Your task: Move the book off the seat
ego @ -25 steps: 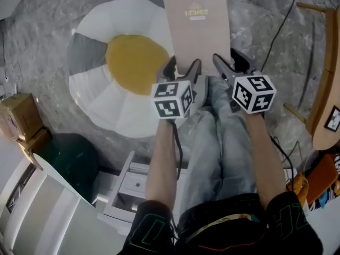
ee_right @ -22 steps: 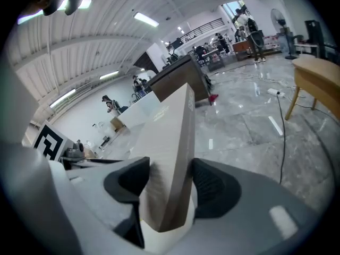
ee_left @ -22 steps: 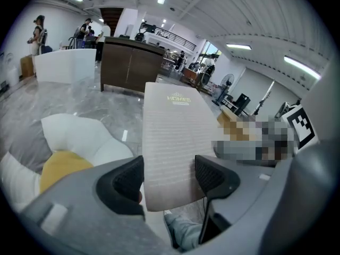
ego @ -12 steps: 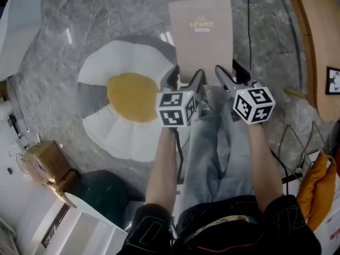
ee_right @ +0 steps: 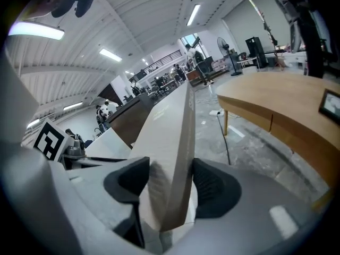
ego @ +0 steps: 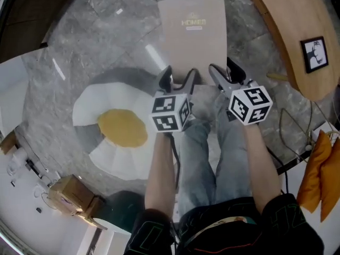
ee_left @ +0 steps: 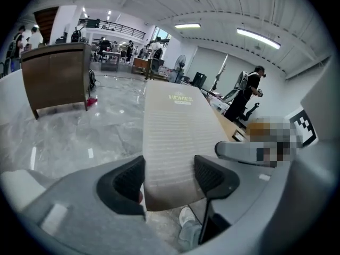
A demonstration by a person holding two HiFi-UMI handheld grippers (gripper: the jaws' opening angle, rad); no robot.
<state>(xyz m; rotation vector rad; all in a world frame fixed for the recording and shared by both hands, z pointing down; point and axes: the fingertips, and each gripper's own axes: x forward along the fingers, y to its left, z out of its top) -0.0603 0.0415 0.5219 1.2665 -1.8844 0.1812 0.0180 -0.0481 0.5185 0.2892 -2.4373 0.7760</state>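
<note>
A thick beige book point(ego: 194, 33) hangs in the air over the grey marble floor, held flat by its near edge. My left gripper point(ego: 178, 78) is shut on the book's near left corner, and my right gripper point(ego: 226, 73) is shut on its near right corner. In the left gripper view the book point(ee_left: 172, 137) fills the gap between the dark pads point(ee_left: 127, 179). In the right gripper view the book point(ee_right: 170, 142) stands edge-on, squeezed between both pads point(ee_right: 210, 187). The seat, a white egg-shaped cushion with a yellow centre point(ego: 87, 108), lies on the floor to the lower left, apart from the book.
A curved wooden table point(ego: 287, 31) with a small framed picture point(ego: 313, 52) stands at the right. An orange bag point(ego: 313, 179) and cables lie below it. A cardboard box point(ego: 66, 198) sits at lower left. A dark wooden cabinet point(ee_left: 56, 73) and distant people stand behind.
The book, gripped by both grippers, has come away from the cushion's right edge and now hangs over bare floor. The cushion has slid to the lower left of the head view; the wooden table has come closer.
</note>
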